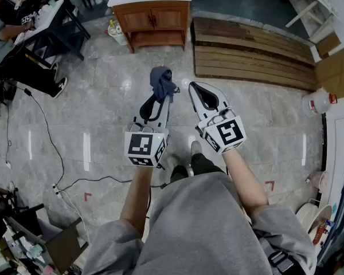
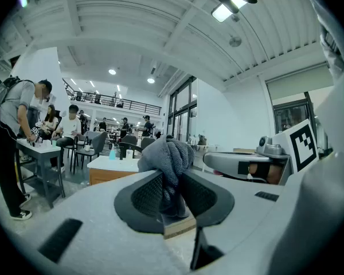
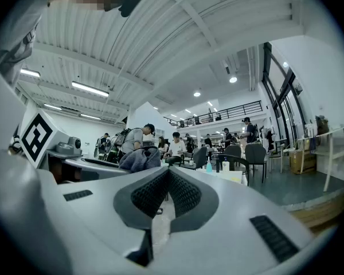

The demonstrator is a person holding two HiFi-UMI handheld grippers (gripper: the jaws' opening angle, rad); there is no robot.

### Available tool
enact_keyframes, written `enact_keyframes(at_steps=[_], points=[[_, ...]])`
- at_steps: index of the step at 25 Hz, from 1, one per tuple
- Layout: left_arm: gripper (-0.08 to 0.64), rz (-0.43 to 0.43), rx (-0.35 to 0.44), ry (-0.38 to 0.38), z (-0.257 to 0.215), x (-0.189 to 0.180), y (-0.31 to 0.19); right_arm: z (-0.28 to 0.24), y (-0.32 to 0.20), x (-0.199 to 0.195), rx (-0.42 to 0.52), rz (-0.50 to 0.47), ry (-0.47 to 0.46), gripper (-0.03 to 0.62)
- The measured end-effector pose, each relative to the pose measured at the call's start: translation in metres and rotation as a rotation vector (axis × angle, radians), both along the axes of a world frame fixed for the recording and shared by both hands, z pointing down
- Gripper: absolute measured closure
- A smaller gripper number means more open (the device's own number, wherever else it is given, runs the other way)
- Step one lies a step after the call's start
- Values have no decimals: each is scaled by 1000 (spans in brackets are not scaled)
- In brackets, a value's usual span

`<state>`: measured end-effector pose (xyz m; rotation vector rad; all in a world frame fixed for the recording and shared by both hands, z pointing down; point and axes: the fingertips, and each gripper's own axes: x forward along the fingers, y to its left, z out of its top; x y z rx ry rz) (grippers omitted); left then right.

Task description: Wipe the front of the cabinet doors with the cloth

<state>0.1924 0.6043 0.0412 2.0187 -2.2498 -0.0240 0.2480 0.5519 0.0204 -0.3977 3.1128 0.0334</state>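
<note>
While left tongs (image 1: 164,96) clamp cloth (image 1: 160,77) | right tongs (image 1: 194,86) together | cabinet (image 1: 152,19) well ahead, open floor (image 1: 160,59) between.

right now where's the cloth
Head view, centre: the cloth is clamped in the left gripper, beside the right gripper, short of the wooden cabinet.

The left gripper (image 1: 162,96) and right gripper (image 1: 195,86) are cased in white, with black ribbed pads (image 3: 152,193) and a black-and-white marker cube (image 1: 144,148) on each. A grey short-sleeved shirt (image 1: 200,222) is worn with dark trousers (image 1: 203,164).
</note>
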Motion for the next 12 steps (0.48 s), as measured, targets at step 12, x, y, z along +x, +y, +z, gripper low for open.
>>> enact_keyframes(at_steps=[12], points=[[468, -16, -25, -15, -4, 29, -13, 10, -16, 30, -71, 11, -28, 583]])
